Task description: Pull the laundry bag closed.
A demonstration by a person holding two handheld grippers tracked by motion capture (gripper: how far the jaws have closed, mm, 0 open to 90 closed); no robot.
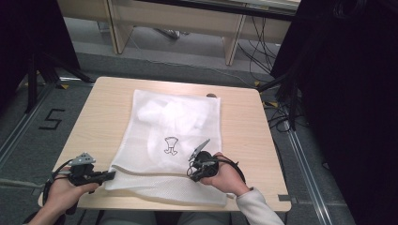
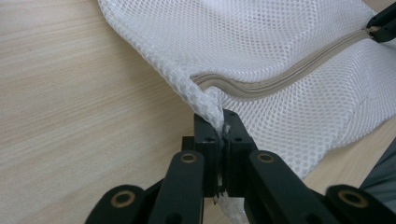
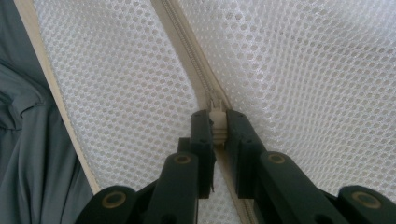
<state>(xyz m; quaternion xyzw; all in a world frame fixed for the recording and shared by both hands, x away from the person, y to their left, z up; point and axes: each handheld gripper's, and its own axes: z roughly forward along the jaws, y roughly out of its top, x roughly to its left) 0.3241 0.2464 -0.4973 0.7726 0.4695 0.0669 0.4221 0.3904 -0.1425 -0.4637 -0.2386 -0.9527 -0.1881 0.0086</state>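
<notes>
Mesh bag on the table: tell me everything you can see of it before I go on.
The mesh bag is white honeycomb netting, lying flat on the wooden table, with white contents showing through and a small dark drawing on top. A beige zipper runs along its near edge. The left tool pinches the bag's corner; the right tool is shut on the zipper pull.

Bare table (image 1: 94, 126) left of mesh bag (image 1: 173, 122)

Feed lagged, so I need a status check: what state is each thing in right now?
Mesh laundry bag: lying flat on the table, white contents inside.
Zipper: closed along the visible stretch.
Left gripper: shut on the bag's corner.
Right gripper: shut on the zipper pull.
</notes>
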